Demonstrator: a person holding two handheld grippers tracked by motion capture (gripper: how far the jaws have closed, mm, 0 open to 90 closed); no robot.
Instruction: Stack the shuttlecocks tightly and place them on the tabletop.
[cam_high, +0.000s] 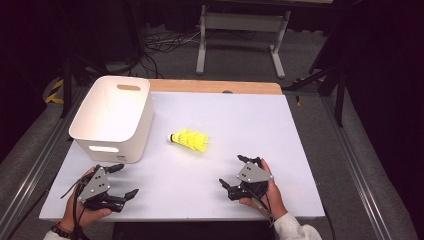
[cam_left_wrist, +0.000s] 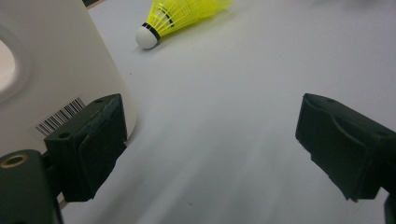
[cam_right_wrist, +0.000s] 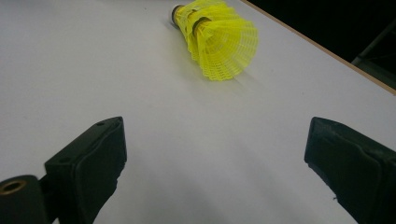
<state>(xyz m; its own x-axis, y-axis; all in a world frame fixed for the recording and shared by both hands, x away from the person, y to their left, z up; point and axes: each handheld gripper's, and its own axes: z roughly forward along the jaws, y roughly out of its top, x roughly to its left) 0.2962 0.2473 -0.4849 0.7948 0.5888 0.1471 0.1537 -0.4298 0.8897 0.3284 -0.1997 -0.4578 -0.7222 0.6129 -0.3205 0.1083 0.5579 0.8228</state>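
Shuttlecock (cam_high: 189, 139) lying between and beyond left gripper (cam_high: 123, 180), right gripper (cam_high: 234, 171), both spread

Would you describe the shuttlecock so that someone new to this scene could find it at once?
Start at the white bin on the left of the white table. Just right of the bin's near corner lies the shuttlecock, on its side and apart from it. Its bright yellow mesh skirt and white cork tip, which points toward the bin, set it apart.

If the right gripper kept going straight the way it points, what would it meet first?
Probably the yellow shuttlecock: it lies on the white table ahead of the open right gripper, slightly off centre, with nothing between them.
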